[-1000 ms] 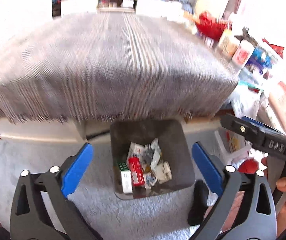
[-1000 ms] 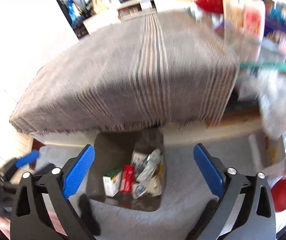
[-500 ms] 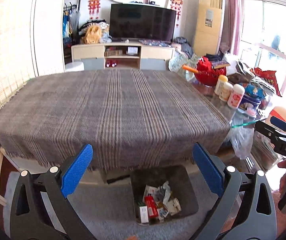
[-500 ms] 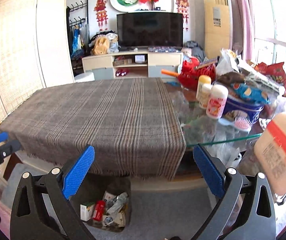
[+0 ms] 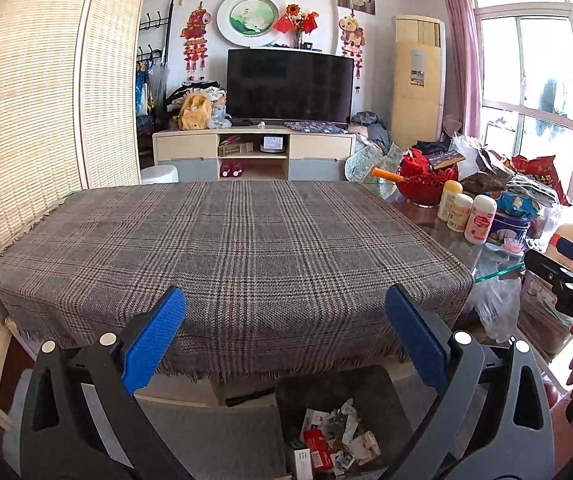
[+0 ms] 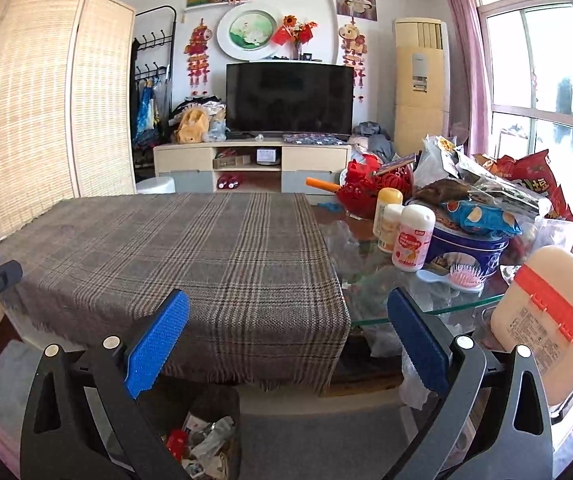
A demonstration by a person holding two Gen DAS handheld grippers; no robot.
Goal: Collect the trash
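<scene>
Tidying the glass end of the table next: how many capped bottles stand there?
3, clustered together: yellow-capped bottle at the back, small white bottle in the middle, pink-labelled bottle nearest. More may hide behind the snack bags.

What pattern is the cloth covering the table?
The woven tablecloth is grey-brown plaid with dark and light lines, clearest in the left wrist view.

your bin [image 5: 336,390] sits on floor below table [image 5: 222,240] front edge, trash [image 5: 338,436] inside; bottles [image 6: 404,236] right of cloth.

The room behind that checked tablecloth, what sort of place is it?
Most likely a family living room: a large black flat-screen television on a pale wooden media cabinet, red hanging ornaments on the wall, and a tall cream standing air conditioner.
</scene>
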